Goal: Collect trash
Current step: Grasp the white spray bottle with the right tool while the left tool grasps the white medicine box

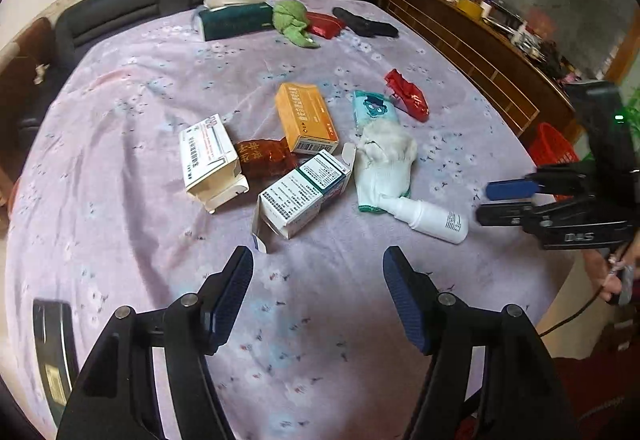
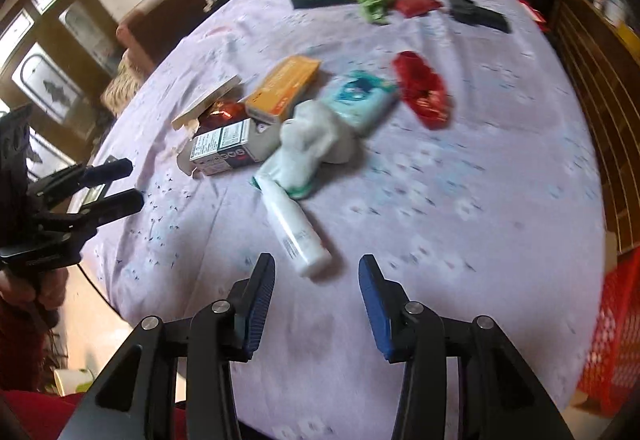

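A cluster sits mid-table [image 1: 120,280]: three cartons [image 1: 307,118], a wrapper [image 1: 264,158] wedged between them, and a glove [image 1: 384,164] beside them lying over a bottle's [image 1: 434,218] nozzle. Behind the glove lies a tissue pack [image 1: 374,108]. Along the far edge sit a tissue box [image 1: 234,20], a cloth [image 1: 292,20] and, I think, a pouch [image 1: 326,24].

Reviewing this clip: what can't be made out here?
- Red basket: in the left wrist view the right claw hides part; in the right wrist view the edge cuts it.
- Print on the white bottle: blurred in the right wrist view.
- Brown wrapper: mostly behind boxes in the right wrist view.
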Motion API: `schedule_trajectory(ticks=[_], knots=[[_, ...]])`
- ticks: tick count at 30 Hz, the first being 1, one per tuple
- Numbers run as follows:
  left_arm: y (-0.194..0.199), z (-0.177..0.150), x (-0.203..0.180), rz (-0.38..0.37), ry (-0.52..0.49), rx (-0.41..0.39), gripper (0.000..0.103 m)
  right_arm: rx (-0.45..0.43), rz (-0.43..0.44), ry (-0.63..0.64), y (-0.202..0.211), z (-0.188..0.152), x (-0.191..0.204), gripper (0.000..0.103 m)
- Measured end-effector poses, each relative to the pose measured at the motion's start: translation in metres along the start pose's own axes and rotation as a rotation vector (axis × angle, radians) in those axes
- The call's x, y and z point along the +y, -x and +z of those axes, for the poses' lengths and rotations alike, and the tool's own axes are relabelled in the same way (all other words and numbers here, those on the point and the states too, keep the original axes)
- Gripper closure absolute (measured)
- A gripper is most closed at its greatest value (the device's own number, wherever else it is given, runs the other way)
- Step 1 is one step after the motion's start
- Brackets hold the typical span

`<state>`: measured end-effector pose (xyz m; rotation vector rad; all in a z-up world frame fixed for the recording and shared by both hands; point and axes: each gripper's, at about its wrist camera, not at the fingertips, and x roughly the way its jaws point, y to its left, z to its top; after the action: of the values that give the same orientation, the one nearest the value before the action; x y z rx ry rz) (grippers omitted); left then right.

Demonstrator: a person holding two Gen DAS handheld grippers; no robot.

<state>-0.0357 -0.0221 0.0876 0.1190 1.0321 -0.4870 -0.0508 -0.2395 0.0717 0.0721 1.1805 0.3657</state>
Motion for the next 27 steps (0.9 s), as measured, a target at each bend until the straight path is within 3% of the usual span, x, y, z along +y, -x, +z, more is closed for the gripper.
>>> schedule_trajectory(ticks=[9,15,19,25,27], knots=[[-0.036,0.028,0.012,-0.026,-0.091,0.048,0.037,0.082,-0.056,0.060,-0.054,0.021,0.016,0.056],[-0.064,0.046,0.013,-0.029,-0.156,0.083,0.037,0.116,-0.080,0.061,-0.068,0.017,0.023,0.056],[-0.081,0.052,0.010,-0.019,-0.190,0.109,0.037,0.115,-0.090,0.042,-0.064,0.011,0.028,0.065],[-0.103,0.053,0.004,0.012,-0.204,0.147,0.037,0.095,-0.064,-0.054,-0.040,-0.008,0.019,0.068],[-0.109,0.052,0.002,0.021,-0.193,0.152,0.043,0.088,-0.060,-0.095,-0.033,-0.013,0.013,0.068]])
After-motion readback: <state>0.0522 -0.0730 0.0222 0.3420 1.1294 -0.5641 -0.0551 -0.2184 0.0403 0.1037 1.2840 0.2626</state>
